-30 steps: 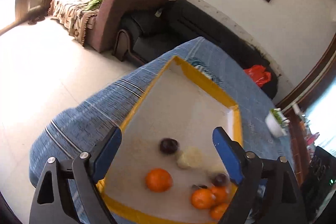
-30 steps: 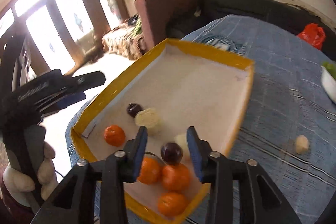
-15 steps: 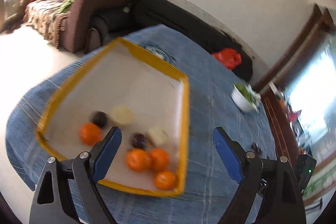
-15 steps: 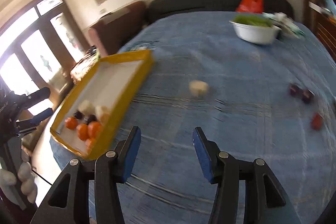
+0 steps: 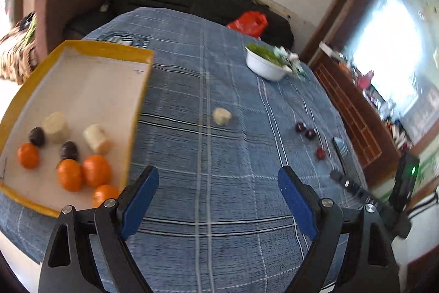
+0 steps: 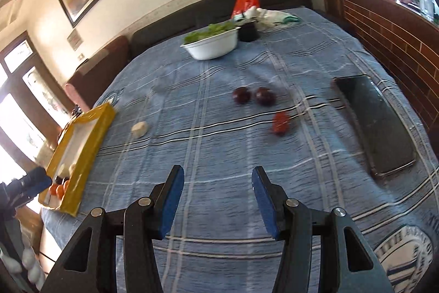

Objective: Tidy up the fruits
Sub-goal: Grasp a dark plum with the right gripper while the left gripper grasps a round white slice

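A yellow tray (image 5: 142,89) at the left holds several oranges (image 5: 96,169), two dark plums (image 5: 68,150) and two pale pieces (image 5: 96,137). On the blue cloth lie a pale piece (image 6: 140,129), two dark plums (image 6: 241,95) and a red fruit (image 6: 281,122). My right gripper (image 6: 218,173) hovers open over bare cloth, short of the red fruit, nothing between its fingers. My left gripper (image 5: 218,177) stands wide open and empty, just right of the tray's near corner. The tray (image 6: 82,153) lies far left in the right wrist view.
A white bowl of greens (image 6: 211,44) and a red bag (image 6: 245,0) sit at the table's far end. A dark phone (image 6: 376,125) lies on the cloth at the right, near a brick ledge. A dark sofa runs behind the table.
Both grippers swung away from the tray to the right over the cloth. The plum that was between the right fingers lies in the tray, and the right jaws stand wider.
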Motion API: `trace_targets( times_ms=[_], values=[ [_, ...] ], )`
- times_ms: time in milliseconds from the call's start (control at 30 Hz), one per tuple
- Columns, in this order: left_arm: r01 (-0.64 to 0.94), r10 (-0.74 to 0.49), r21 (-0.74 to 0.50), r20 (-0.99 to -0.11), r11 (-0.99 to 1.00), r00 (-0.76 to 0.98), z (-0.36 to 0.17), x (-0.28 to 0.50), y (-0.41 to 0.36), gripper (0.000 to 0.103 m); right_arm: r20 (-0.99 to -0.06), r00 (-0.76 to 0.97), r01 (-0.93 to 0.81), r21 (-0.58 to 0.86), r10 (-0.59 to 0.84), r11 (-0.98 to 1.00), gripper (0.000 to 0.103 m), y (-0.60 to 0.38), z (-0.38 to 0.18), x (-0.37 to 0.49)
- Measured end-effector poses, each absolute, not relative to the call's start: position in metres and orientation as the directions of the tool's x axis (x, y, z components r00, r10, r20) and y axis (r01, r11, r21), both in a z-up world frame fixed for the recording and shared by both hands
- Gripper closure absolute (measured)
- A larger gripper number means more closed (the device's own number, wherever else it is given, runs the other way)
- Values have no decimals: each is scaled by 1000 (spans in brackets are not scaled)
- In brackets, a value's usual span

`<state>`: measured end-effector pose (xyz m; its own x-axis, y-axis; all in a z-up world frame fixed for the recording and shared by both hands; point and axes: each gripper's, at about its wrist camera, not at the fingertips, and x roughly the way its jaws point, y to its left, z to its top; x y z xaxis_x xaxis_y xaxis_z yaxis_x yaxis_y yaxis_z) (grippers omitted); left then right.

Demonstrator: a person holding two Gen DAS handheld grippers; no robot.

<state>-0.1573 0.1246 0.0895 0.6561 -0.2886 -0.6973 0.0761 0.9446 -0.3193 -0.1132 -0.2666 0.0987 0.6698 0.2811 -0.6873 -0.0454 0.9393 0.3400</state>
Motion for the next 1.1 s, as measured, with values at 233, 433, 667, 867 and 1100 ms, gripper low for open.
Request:
trace_targets(
  times_ms=[233,433,667,867,1100],
  values=[
    [110,-290,-284,-738,953,609,71,-128,93,15,-685,684,-47,301,251,953,47,-277,109,-64],
    [116,-279,-262,-764,958,582,56,-98,84,15,-715,655,-90,247,244,965,47,-264,114,5],
    [93,-254,-252,-748,963,613,60,-64,102,38,-822,557,-133,53,119,990,58,-242,78,60],
    [45,-217,-237,-777,971,590,42,-30,107,38,-828,556,-171,-28,73,985,69,-233,67,58],
    [103,-214,-190,-785,976,582,30,-7,83,38,-806,587,-144,-14,74,989,71,-245,66,59]
  ],
)
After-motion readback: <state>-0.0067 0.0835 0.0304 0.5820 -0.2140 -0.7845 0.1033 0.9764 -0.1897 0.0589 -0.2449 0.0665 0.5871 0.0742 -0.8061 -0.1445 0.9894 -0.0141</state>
